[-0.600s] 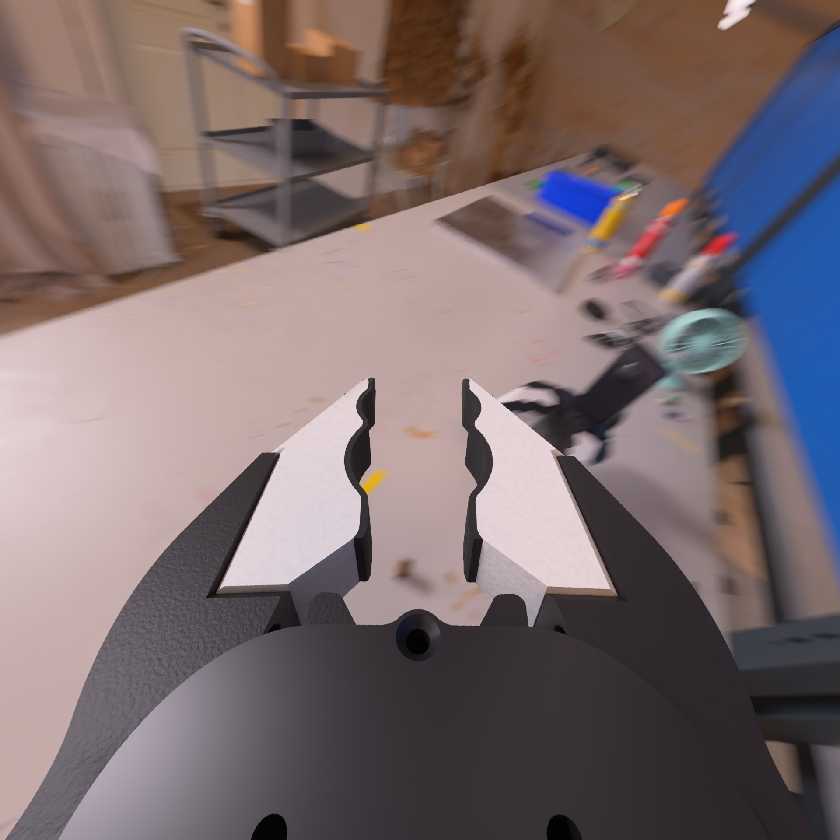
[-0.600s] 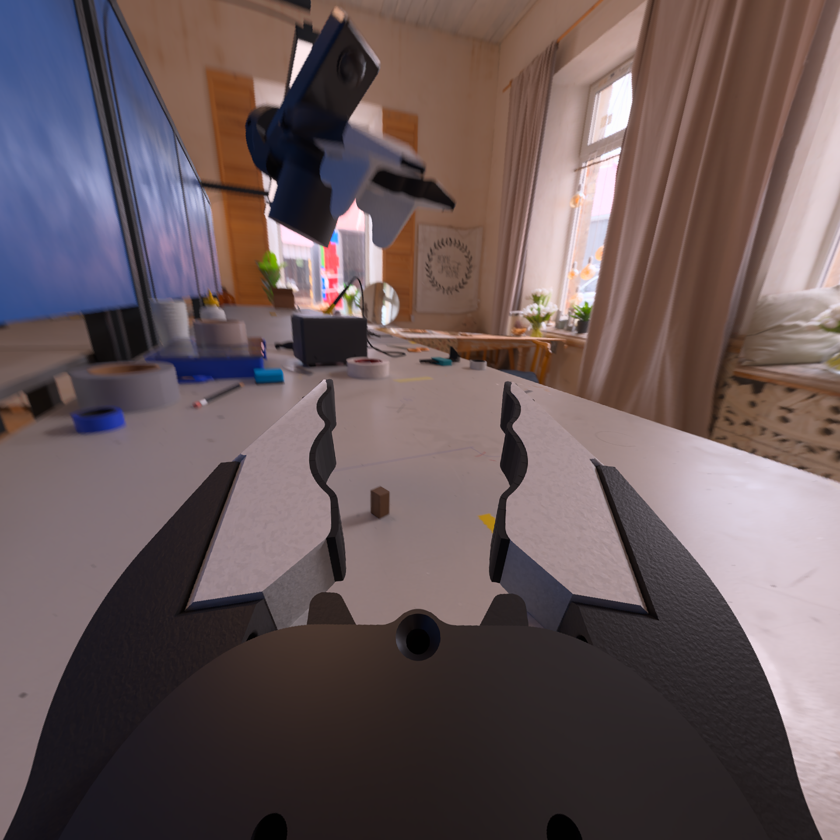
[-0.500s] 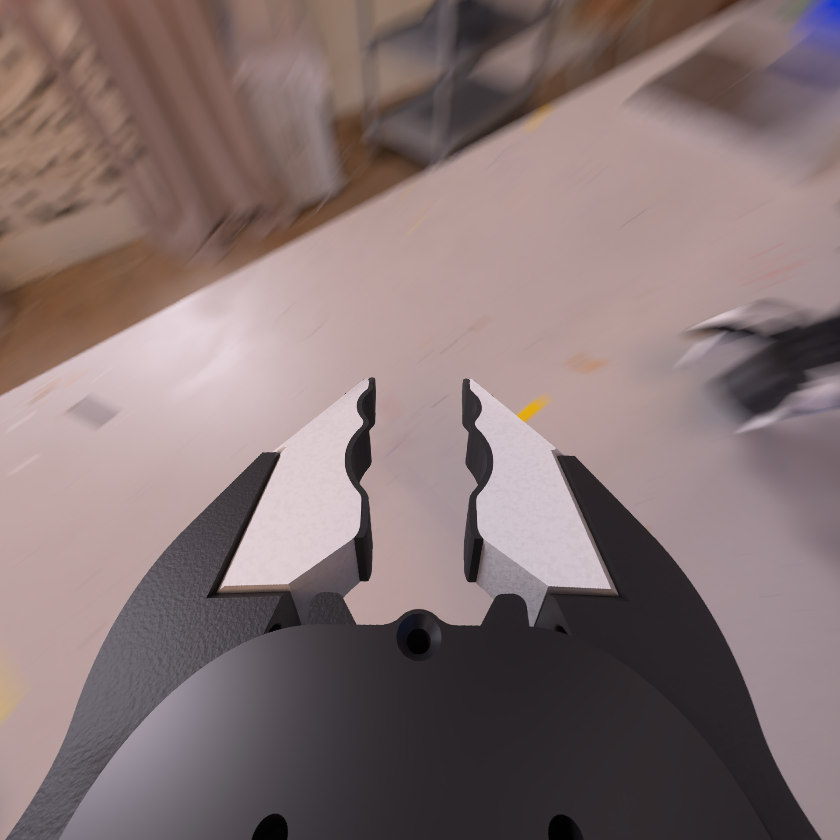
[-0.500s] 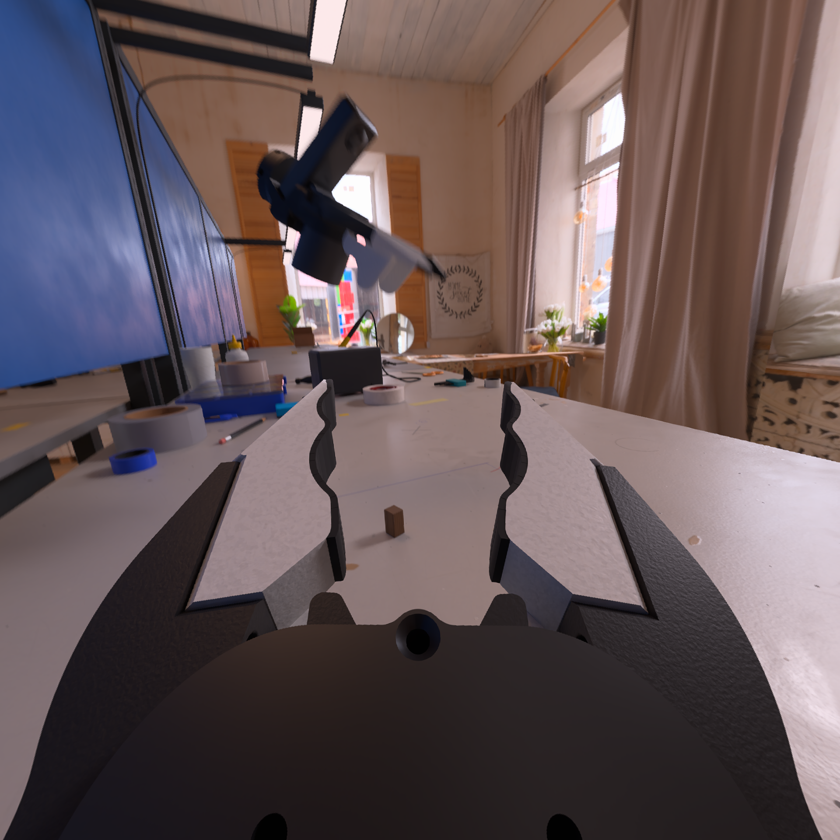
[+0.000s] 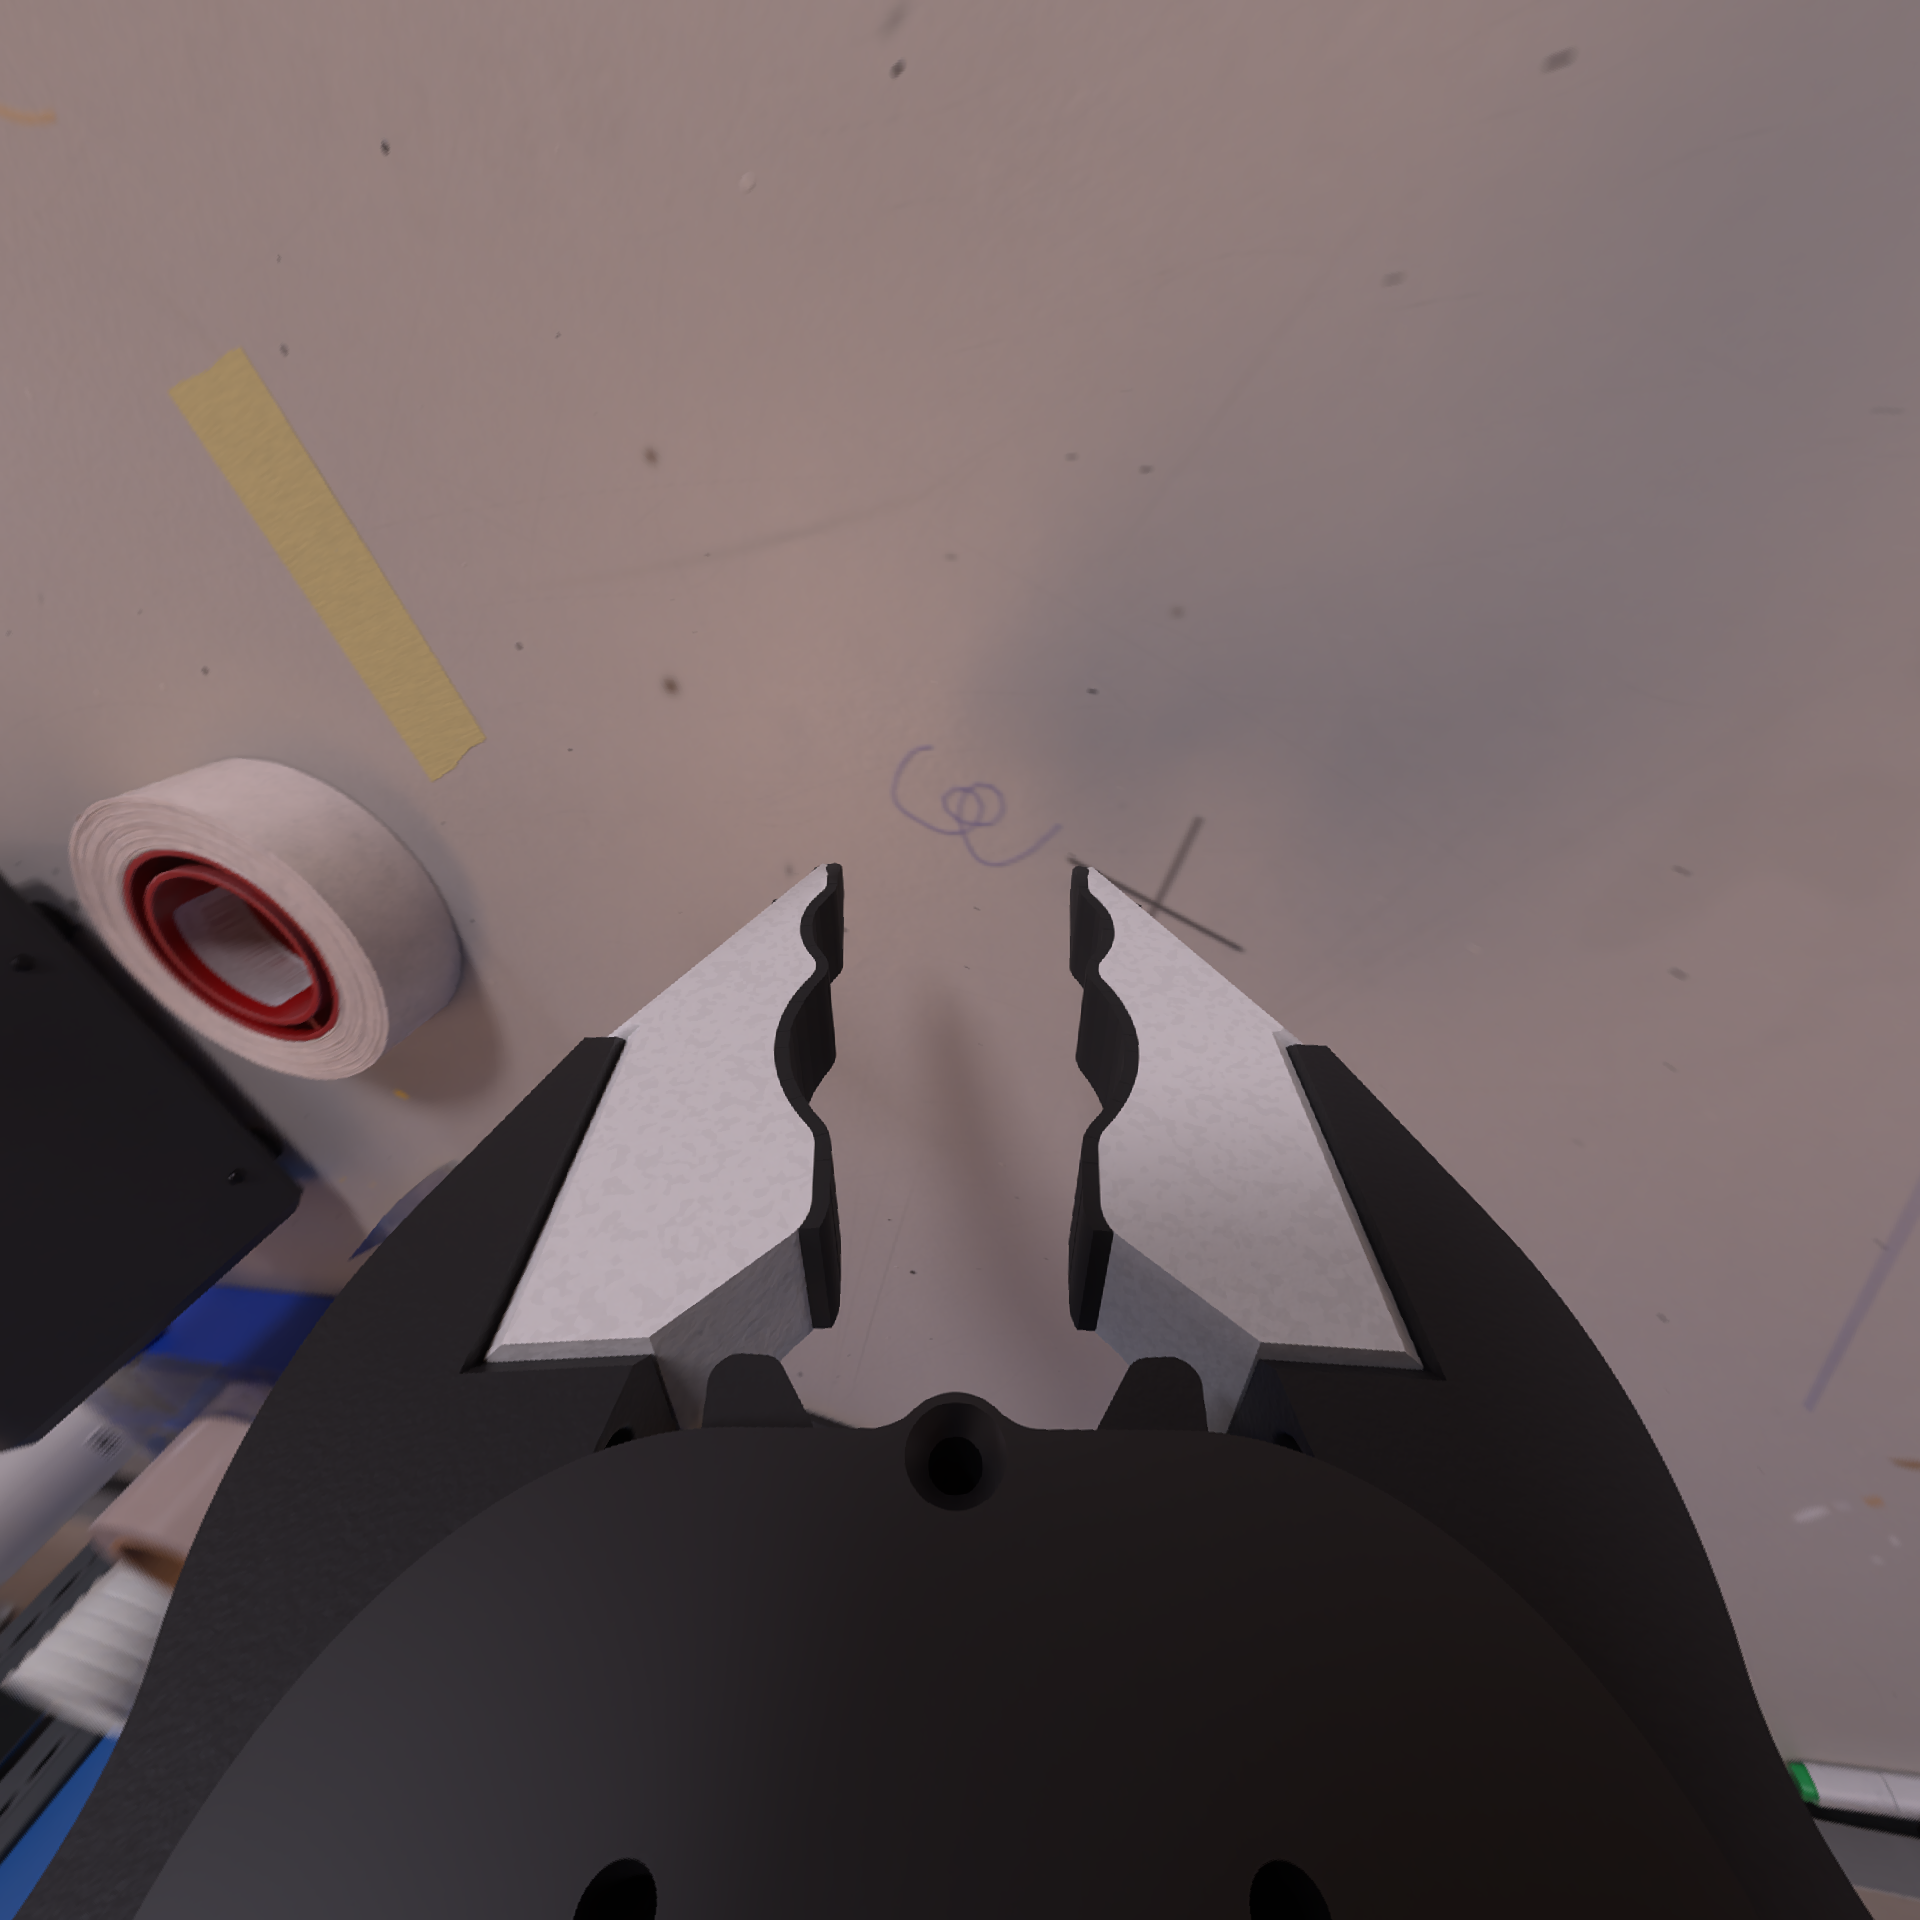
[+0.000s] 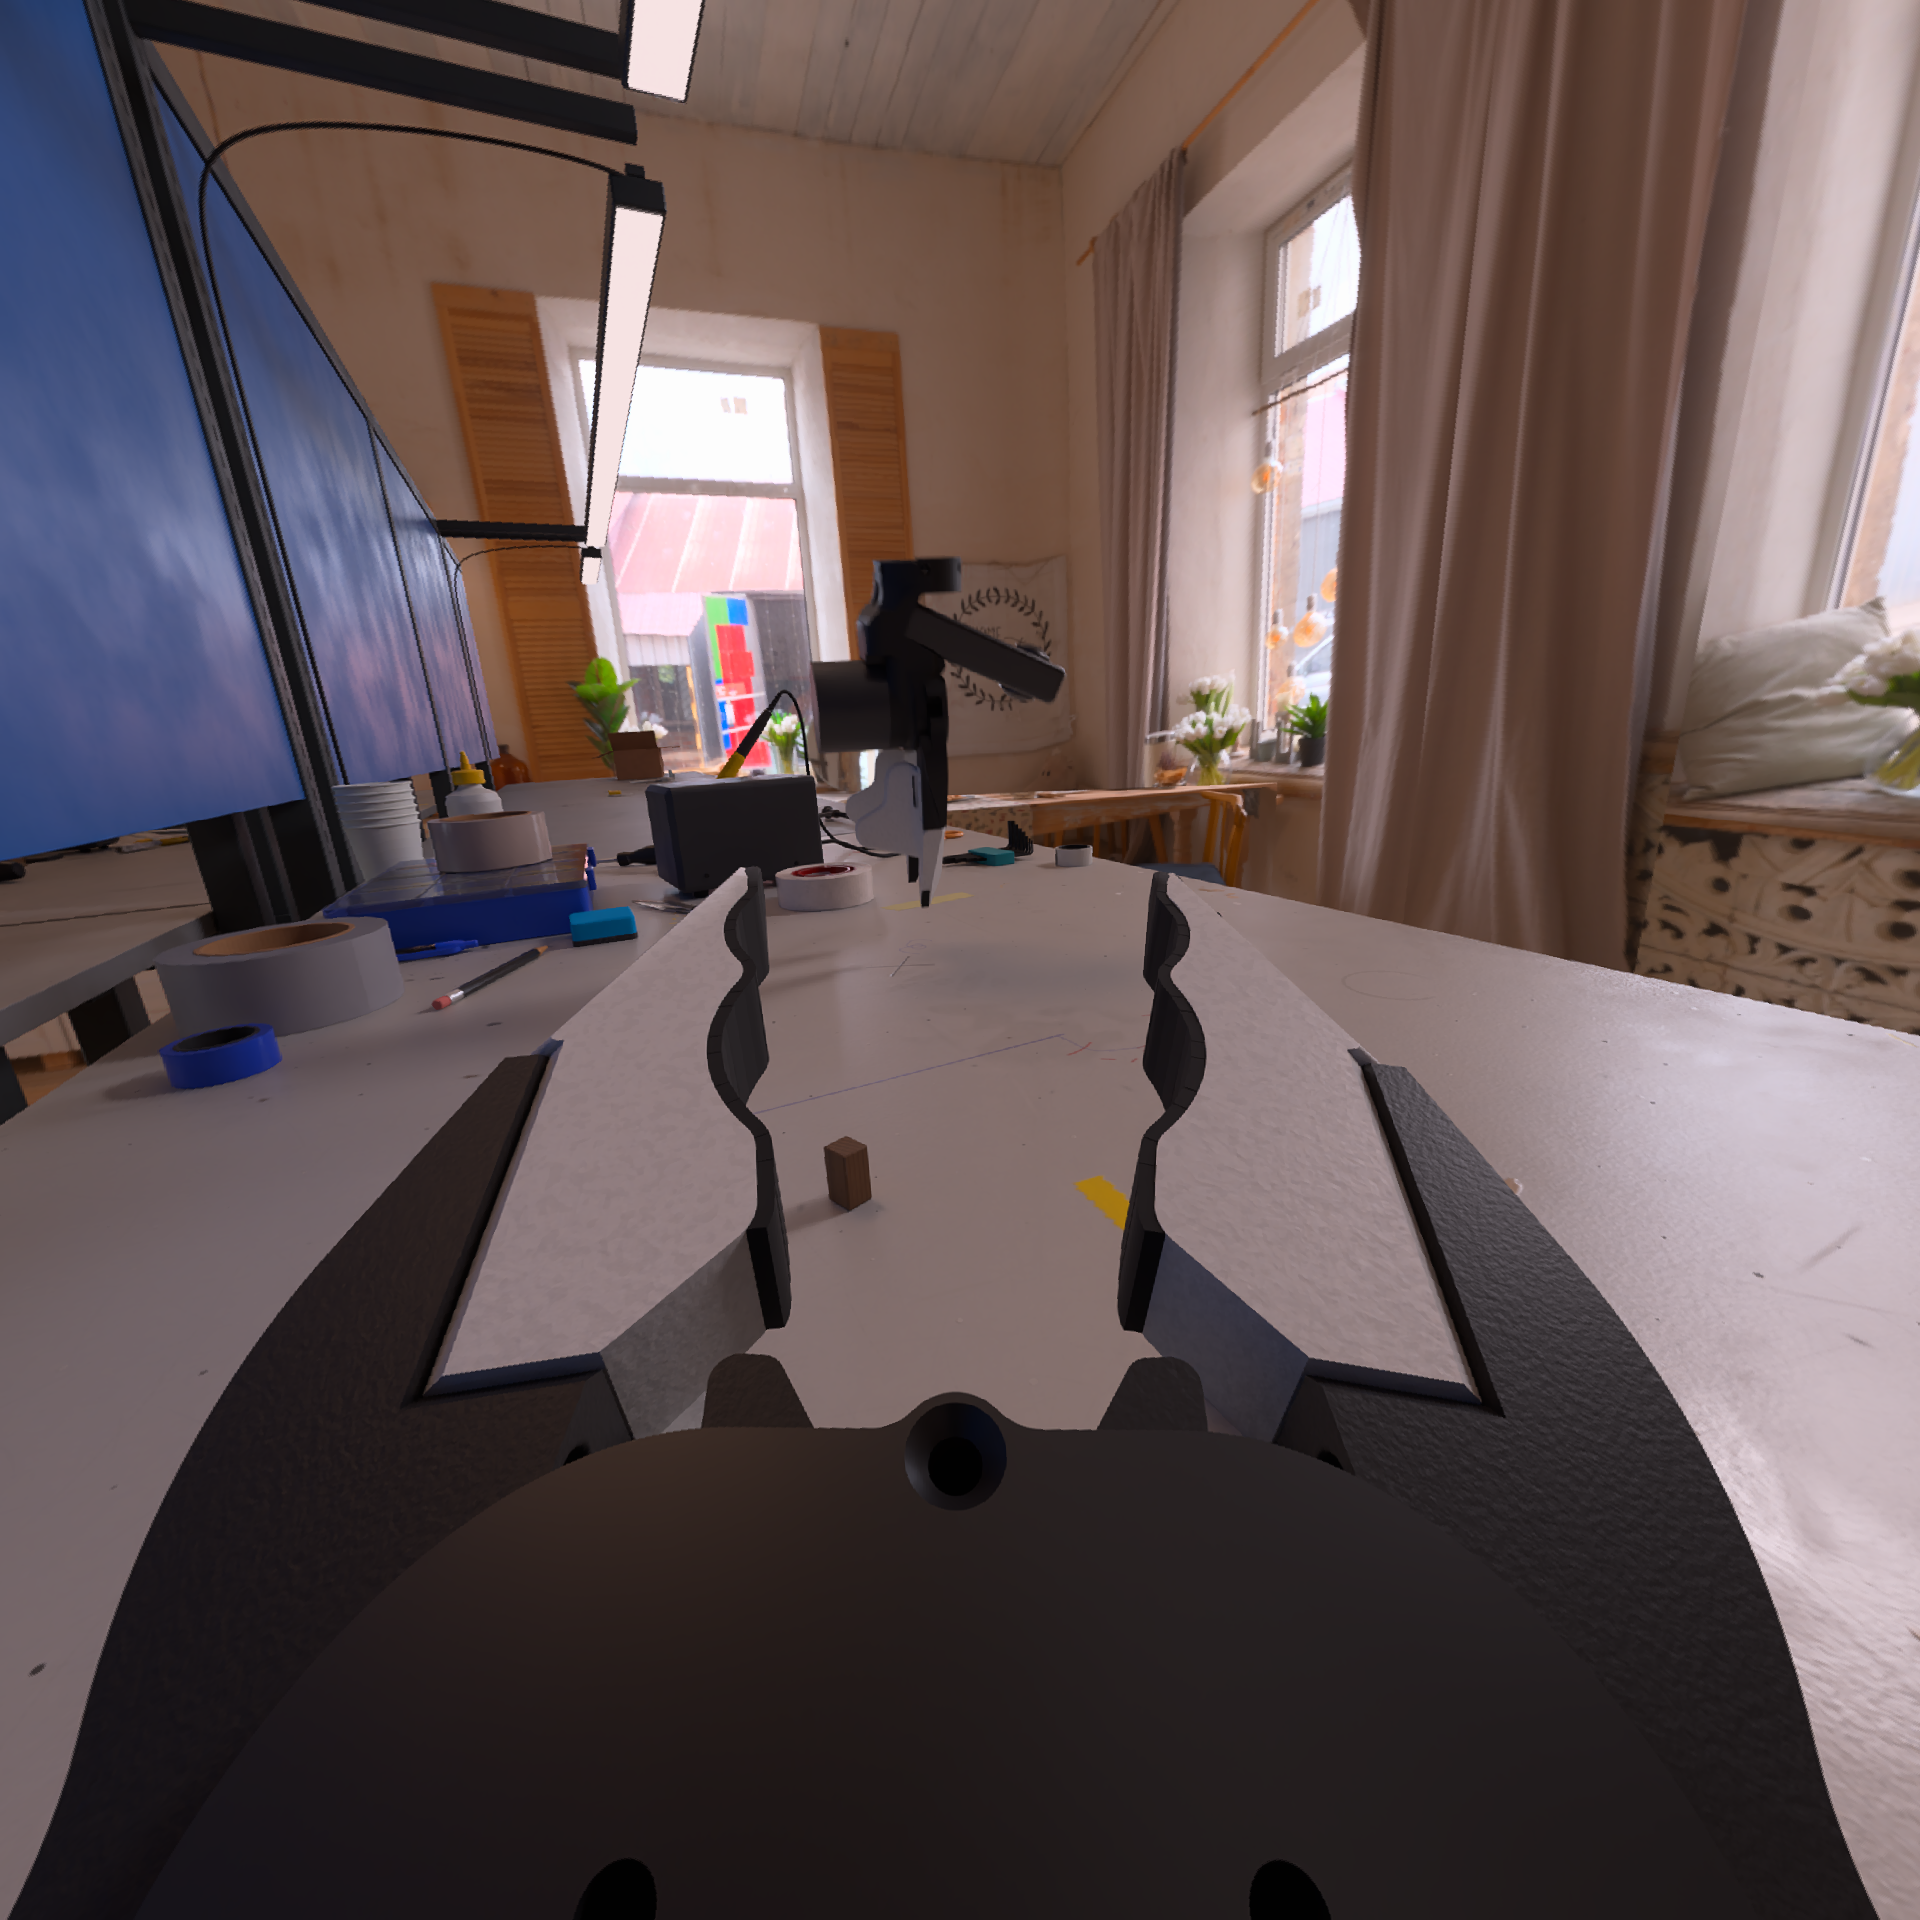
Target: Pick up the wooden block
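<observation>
The wooden block (image 6: pixel 848 1172) is a small upright cuboid, taller than it is wide, with a lighter tan top face and darker brown sides. It stands on the table (image 6: pixel 1558 1195), alone, ahead of the right hand-held gripper (image 6: pixel 954 894) and framed in the gap between its two fingers, closer to the left finger. Nothing touches it. A short yellow tape mark (image 6: pixel 1103 1198) lies flat on the table to its right.

The right hand-held gripper is spread wide with nothing between its fingers. Each finger has a pale, finely speckled flat top and a black inner pad with a wavy, scalloped profile; the body behind is black with a pebbled texture.

The left hand-held gripper (image 5: pixel 954 883) points down at the table, its fingers parted by a narrower gap and empty. The same gripper shows farther off in the right wrist view (image 6: pixel 925 862), tip down near the table's far end, well apart from the block.

The table surface is matte and pale grey, with dark specks, a pen scribble (image 5: pixel 961 805) and thin lines. A strip of tan masking tape (image 5: pixel 324 561) is stuck flat on it. A white tape roll (image 5: pixel 265 914) with a red core lies beside a black box (image 5: pixel 114 1153). A wide grey tape roll (image 6: pixel 278 971) and a small blue tape roll (image 6: pixel 220 1051) lie at the table's left side.
</observation>
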`<state>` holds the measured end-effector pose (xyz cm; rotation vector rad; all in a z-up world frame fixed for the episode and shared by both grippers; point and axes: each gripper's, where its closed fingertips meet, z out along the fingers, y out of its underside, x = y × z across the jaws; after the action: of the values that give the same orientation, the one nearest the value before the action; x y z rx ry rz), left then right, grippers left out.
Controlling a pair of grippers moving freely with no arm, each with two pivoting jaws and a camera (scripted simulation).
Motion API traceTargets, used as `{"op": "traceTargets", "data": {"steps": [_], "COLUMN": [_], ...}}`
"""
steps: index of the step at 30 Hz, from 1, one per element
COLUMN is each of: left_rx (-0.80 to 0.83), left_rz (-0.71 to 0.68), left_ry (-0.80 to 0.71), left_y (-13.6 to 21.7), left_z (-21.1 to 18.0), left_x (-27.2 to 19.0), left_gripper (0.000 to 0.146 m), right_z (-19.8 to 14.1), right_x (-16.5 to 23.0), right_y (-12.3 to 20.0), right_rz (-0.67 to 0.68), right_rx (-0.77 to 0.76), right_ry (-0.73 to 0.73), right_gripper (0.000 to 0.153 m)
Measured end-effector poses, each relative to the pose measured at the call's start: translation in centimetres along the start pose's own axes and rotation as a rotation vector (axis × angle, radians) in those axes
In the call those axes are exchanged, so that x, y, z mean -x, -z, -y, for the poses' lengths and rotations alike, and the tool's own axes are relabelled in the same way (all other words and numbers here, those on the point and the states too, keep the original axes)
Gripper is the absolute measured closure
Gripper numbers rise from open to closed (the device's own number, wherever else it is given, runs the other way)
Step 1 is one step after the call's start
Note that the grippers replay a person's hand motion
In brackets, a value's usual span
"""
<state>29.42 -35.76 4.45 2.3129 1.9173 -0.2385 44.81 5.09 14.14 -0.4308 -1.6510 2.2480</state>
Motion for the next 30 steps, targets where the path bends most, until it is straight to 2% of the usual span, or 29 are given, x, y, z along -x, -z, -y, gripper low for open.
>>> {"op": "traceTargets", "data": {"steps": [5,7,11,13,17,21,23,27,30], "left_rx": [0.118,0.130,-0.002,-0.105,-0.350,-0.605,-0.744,-0.932,-0.986], "left_rz": [0.096,0.079,0.005,-0.031,0.011,0.081,0.052,-0.211,-0.463], "left_ry": [0.022,0.046,0.068,0.071,0.010,-0.154,-0.268,-0.550,-0.756], "left_y": [-2.6,-3.2,-3.5,-2.8,2.2,10.1,13.9,18.5,19.1], "left_z": [-0.5,-0.6,0.3,0.9,1.5,0.7,0.1,-2.3,-5.2], "left_x": [1.4,1.5,1.3,1.3,1.8,1.1,-0.7,-7.7,-13.7], "left_gripper": [0.103,0.112,0.131,0.133,0.134,0.135,0.134,0.134,0.134], "right_z": [0.0,0.2,0.4,0.5,0.8,1.1,1.2,1.6,1.9], "right_x": [0.2,0.3,0.2,0.1,-0.3,-0.5,-0.4,-0.3,-0.1], "right_y": [0.1,0.1,0.2,0.4,0.7,0.9,0.9,1.0,1.4], "right_rz": [0.013,0.021,0.021,0.016,-0.003,-0.006,0.000,0.008,0.031], "right_rx": [0.000,-0.007,-0.021,-0.030,-0.048,-0.065,-0.075,-0.093,-0.117], "right_ry": [0.002,0.002,-0.013,-0.016,-0.029,-0.046,-0.046,-0.048,-0.063], "right_gripper": [0.079,0.079,0.079,0.079,0.079,0.079,0.079,0.079,0.079]}}
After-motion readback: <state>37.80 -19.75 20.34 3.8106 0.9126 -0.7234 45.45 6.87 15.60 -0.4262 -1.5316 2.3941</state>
